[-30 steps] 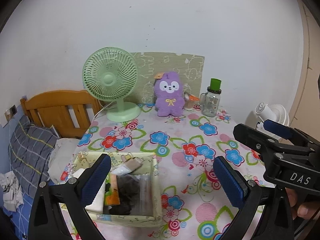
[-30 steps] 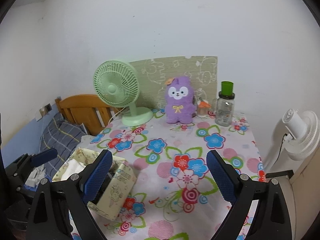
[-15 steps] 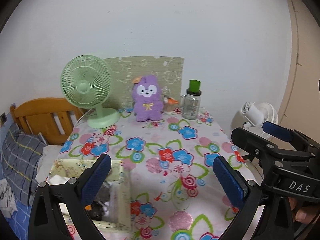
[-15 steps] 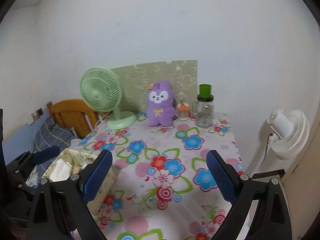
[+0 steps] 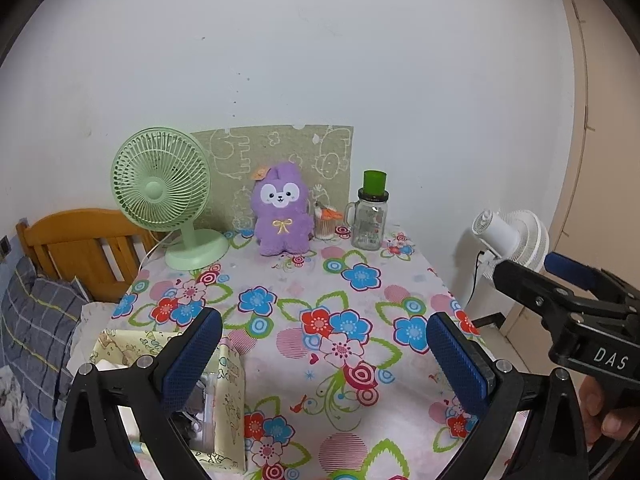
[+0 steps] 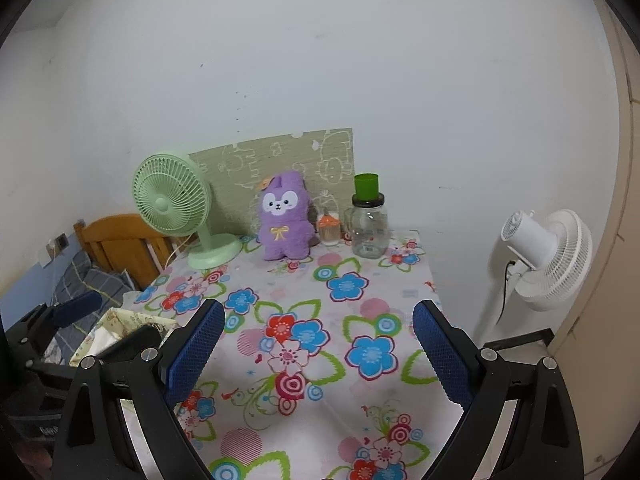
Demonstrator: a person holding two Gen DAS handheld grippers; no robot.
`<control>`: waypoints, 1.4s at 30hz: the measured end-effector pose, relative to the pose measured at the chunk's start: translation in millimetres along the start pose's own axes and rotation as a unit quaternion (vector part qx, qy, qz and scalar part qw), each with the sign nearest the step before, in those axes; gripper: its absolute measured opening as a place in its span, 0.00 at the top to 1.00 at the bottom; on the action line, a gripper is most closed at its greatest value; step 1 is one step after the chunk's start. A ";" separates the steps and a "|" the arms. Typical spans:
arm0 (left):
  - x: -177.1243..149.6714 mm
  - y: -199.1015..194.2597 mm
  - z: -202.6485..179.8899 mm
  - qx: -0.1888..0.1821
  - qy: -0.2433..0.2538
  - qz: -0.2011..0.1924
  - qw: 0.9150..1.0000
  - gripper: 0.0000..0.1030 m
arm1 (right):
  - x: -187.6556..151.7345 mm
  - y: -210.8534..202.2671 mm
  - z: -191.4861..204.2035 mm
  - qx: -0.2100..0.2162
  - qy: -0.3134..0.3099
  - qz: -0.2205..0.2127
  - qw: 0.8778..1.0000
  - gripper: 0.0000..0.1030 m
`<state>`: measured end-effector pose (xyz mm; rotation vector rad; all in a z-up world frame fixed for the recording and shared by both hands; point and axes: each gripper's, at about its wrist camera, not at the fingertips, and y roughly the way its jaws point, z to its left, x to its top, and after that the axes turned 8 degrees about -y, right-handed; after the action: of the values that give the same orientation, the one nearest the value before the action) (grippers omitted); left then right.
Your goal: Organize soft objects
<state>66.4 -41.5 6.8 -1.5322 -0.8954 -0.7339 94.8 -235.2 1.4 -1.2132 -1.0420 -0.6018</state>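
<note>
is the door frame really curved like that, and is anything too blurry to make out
Left wrist view: the door frame bows from fisheye distortion, with black corners; the purple plush toy is sharp. Right wrist view: same bending at the edges; the left gripper at the dim lower left is soft and hard to read; lighting is flat, without glare.

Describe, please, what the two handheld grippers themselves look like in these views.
Both the left gripper and the right gripper have black angular plastic frames with silver screw heads. Their fingers carry blue, finely textured rubber pads. Seen from the left camera, the right gripper's body bears white letters "DAS", and a bare hand grips it; no sleeve or cable is visible.
</note>
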 end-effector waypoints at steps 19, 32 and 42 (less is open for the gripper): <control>0.6 -7.2 1.5 0.001 -0.004 -0.009 1.000 0.00 | -0.7 -3.7 6.4 0.000 -0.013 0.001 1.000 0.06; 1.1 -9.2 0.1 0.000 -0.003 -0.011 1.000 0.00 | -0.9 -3.7 7.1 0.000 -0.012 0.003 1.000 0.06; 1.0 -10.1 0.1 0.000 -0.003 -0.011 1.000 0.00 | -0.9 -3.8 7.6 0.002 -0.014 0.002 1.000 0.06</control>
<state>58.3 -40.7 12.8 -1.5281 -0.9179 -0.7446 88.8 -229.2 2.3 -1.2240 -1.0635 -0.5803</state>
